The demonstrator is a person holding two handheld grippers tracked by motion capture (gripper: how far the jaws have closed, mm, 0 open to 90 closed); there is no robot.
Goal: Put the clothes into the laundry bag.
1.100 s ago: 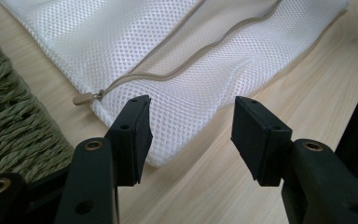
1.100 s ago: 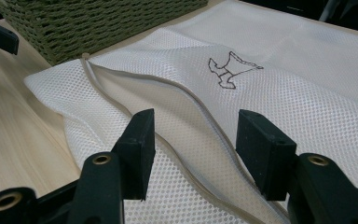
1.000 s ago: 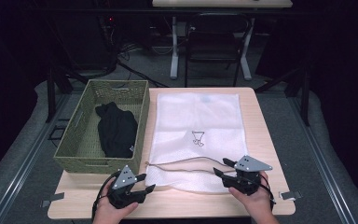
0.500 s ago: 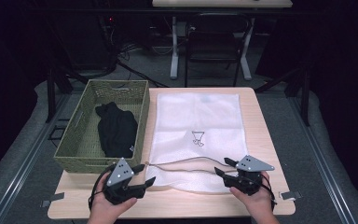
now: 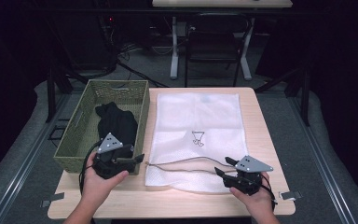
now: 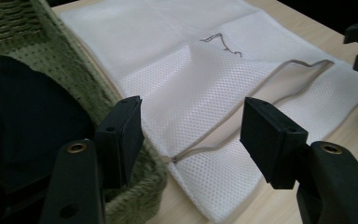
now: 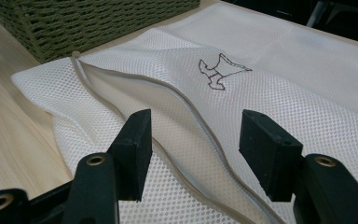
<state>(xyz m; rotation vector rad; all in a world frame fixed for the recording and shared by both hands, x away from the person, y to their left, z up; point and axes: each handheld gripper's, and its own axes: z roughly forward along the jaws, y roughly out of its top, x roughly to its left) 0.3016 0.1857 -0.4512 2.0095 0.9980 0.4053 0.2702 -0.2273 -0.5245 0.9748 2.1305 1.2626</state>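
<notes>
while both claws, left claw point(image 5: 137, 160) and right claw point(image 5: 220, 166), gape empty, one mesh bag point(image 5: 198, 126), one basket point(image 5: 79, 142), one black garment point(image 5: 116, 122) sit on a wooden desk point(image 5: 261, 135); dark room.

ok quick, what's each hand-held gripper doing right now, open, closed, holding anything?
Left hand-held gripper: open, holding nothing, jaws just been opening by the basket.
Right hand-held gripper: open, nothing gripped, over the mesh bag.
</notes>
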